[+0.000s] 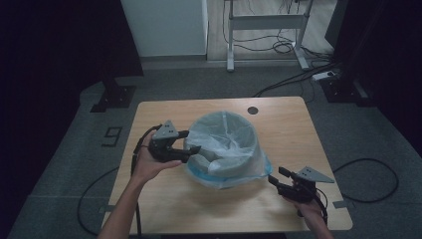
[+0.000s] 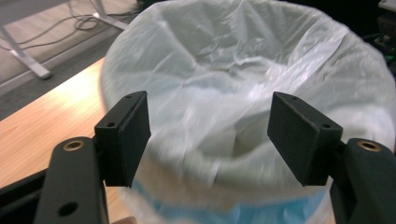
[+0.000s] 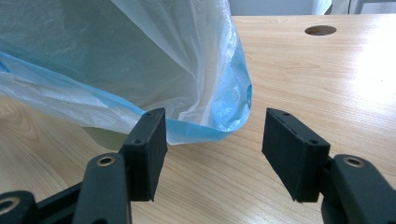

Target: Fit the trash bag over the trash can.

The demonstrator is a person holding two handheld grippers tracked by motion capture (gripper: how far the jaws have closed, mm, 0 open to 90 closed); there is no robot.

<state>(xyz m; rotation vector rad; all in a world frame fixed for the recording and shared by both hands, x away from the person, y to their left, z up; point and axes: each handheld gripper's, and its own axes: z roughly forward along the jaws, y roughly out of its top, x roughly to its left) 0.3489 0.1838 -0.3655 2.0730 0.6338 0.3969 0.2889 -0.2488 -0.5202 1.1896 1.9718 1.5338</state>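
Observation:
A round bin lined with a thin white and blue plastic bag (image 1: 226, 144) stands at the middle of the wooden table (image 1: 164, 199). My left gripper (image 1: 193, 141) is at the bin's left rim, jaws open. In the left gripper view the bagged rim (image 2: 210, 88) lies just beyond the left gripper (image 2: 210, 135), and the pads do not press on it. My right gripper (image 1: 276, 174) is low over the table at the bin's front right, open and holding nothing. In the right gripper view the bag's loose blue hem (image 3: 210, 116) hangs just ahead of the right gripper (image 3: 212, 144).
A round cable hole (image 1: 253, 110) sits near the table's far edge, also seen in the right gripper view as a cable hole (image 3: 320, 30). Cables (image 1: 368, 184) trail on the grey floor around the table. A desk frame (image 1: 266, 22) stands farther back.

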